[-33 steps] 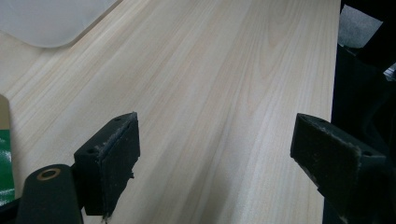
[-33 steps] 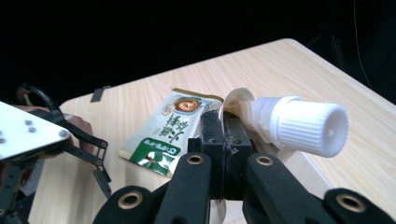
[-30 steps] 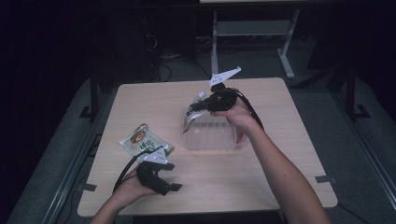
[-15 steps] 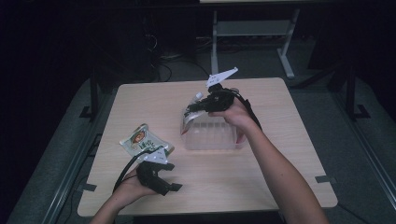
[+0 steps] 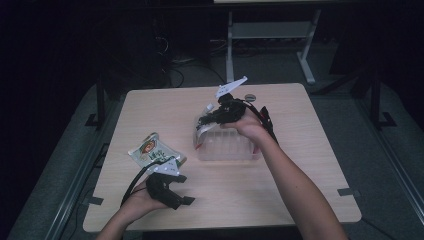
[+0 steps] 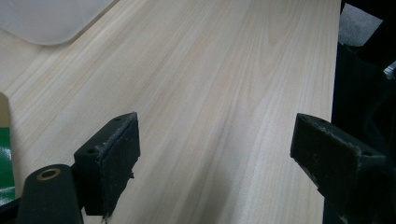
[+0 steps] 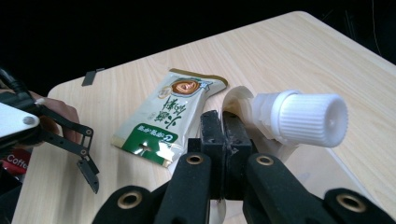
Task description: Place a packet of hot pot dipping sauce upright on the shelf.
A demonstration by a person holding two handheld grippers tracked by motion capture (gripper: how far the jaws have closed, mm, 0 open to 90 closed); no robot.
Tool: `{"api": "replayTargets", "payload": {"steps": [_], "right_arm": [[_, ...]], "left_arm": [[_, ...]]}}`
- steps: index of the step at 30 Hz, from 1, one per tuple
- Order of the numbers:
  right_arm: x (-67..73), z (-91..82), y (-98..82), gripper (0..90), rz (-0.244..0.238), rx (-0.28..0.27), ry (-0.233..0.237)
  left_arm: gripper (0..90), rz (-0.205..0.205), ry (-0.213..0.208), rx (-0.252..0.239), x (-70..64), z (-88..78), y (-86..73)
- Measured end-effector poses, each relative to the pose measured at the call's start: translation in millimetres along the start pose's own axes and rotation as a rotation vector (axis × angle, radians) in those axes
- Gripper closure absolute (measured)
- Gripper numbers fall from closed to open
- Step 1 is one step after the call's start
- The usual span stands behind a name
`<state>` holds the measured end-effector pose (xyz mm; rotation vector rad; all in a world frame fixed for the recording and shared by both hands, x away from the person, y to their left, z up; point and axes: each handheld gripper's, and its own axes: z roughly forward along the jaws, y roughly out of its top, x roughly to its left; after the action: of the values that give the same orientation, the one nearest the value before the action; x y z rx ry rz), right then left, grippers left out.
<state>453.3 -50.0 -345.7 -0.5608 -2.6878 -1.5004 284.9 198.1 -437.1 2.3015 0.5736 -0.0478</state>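
My right gripper point(image 5: 212, 120) is shut on the top edge of a white spouted pouch point(image 5: 202, 131) and holds it over the left end of a clear plastic box point(image 5: 230, 149). In the right gripper view the jaws point(image 7: 223, 125) press together on the pouch's edge beside its ribbed white screw cap point(image 7: 308, 119). A green and white coffee sachet point(image 5: 152, 150) lies flat on the table. My left gripper point(image 5: 184, 189) rests near the front left edge of the table. It is open point(image 6: 219, 154) with only bare wood between its pads.
The light wooden table point(image 5: 300, 165) has free surface to the right of and in front of the box. A corner of the box point(image 6: 46, 18) shows in the left gripper view. Table legs and cables stand on the dark floor behind.
The right gripper with the pouch has shifted slightly left and down toward the box. The left gripper has not moved.
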Motion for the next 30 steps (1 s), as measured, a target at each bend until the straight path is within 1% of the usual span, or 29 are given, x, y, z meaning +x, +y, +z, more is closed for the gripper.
{"api": "replayTargets", "payload": {"steps": [1,2,4,5,7,8,9,10,12,13,15,16,17,23,25,26,30], "right_arm": [[-0.3,1.2,-0.1,89.5,0.002,0.003,-0.004],[-0.8,2.3,-0.4,89.5,0.000,0.005,-0.004],[-1.6,4.6,-1.1,89.5,-0.003,0.010,-0.004],[-2.0,5.9,-1.5,89.5,-0.007,0.016,-0.007],[-2.0,8.6,-2.9,89.4,0.003,0.025,-0.007],[-3.2,10.1,-3.8,89.4,-0.007,0.029,-0.011],[-2.8,11.8,-4.2,89.4,0.003,0.032,-0.008],[-2.9,13.9,-4.8,89.4,0.004,0.041,-0.013],[-3.7,17.0,-5.8,89.3,0.000,0.050,-0.015],[-3.4,18.5,-6.1,89.3,0.007,0.054,-0.012],[-4.7,20.9,-7.1,89.2,-0.004,0.063,-0.017],[-4.9,21.2,-7.3,89.2,-0.003,0.062,-0.017],[-4.5,21.6,-7.2,89.2,0.012,0.058,-0.012],[-5.1,23.0,-7.9,87.9,0.022,0.053,-0.015],[-5.4,23.5,-8.1,86.5,0.028,0.055,-0.011],[-5.0,23.7,-8.1,84.5,0.040,0.051,-0.005],[-3.2,24.0,-7.6,75.3,0.057,0.052,-0.010]], "left_arm": [[15.3,-0.001,-0.001,0.001,0.0,0.1,-0.1],[15.3,-0.012,-0.003,-0.008,-0.7,0.8,-0.2],[15.3,-0.014,-0.006,-0.012,-0.7,1.4,-0.5],[15.3,-0.012,-0.006,-0.008,-0.6,1.1,-0.4],[15.3,-0.006,-0.006,-0.005,-0.4,0.8,-0.3],[15.3,-0.005,-0.005,-0.002,-0.3,0.6,-0.3],[15.3,0.000,-0.004,0.005,0.1,0.1,-0.2],[15.3,0.004,-0.003,0.009,0.4,-0.1,-0.2],[15.3,-0.013,-0.005,-0.003,-0.7,0.7,-0.6],[15.3,-0.014,-0.005,-0.005,-0.7,0.7,-0.6],[15.3,-0.013,-0.005,-0.007,-0.7,0.7,-0.6],[15.3,-0.013,-0.006,-0.007,-0.6,0.7,-0.7],[15.3,-0.014,-0.005,-0.007,-0.6,0.8,-0.7],[15.3,-0.015,-0.008,-0.003,0.0,0.9,-1.0],[15.3,-0.012,-0.009,-0.002,1.0,0.9,-1.1],[15.4,-0.013,-0.009,-0.003,1.1,0.9,-1.1],[15.3,-0.015,-0.006,-0.003,1.2,0.8,-1.3]]}}
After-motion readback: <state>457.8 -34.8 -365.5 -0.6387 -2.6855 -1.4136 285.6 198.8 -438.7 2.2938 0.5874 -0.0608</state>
